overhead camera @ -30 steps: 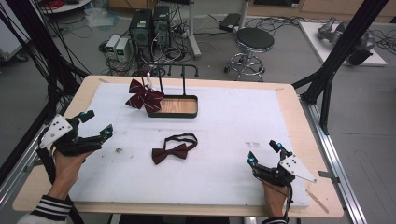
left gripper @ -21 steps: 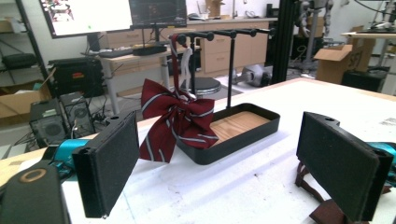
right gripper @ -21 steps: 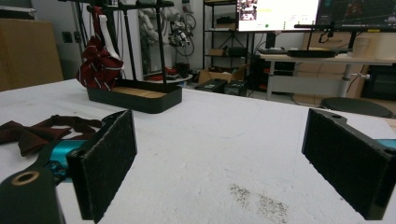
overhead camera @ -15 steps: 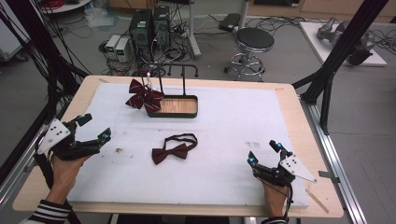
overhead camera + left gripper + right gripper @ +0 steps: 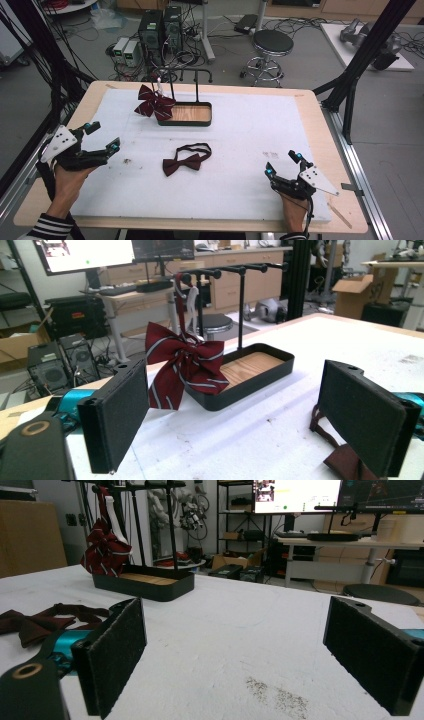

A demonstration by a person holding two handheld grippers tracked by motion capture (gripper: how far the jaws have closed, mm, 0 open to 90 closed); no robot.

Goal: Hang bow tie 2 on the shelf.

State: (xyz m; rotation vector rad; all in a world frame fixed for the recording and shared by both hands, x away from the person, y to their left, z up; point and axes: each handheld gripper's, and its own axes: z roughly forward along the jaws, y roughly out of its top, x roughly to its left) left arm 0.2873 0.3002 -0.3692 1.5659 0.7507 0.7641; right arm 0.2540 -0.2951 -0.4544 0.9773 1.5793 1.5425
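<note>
both grippers spread, empty; dark bow tie (image 5: 186, 159) lies flat between them, long axis pointing across, nearer the left gripper (image 5: 102, 138); right gripper (image 5: 283, 165) sits farther off.

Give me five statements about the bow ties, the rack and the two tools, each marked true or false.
1. The plain dark red bow tie lies flat on the white mat. True.
2. The striped bow tie lies inside the rack's tray. False: it hangs from the rack, by the tray's left end.
3. The left tool holds the plain bow tie. False: its jaws stand open and hold nothing, left of the tie.
4. The right tool is open and holds nothing. True.
5. The wooden floor of the rack's tray is piled with ties. False: it is bare wood.
</note>
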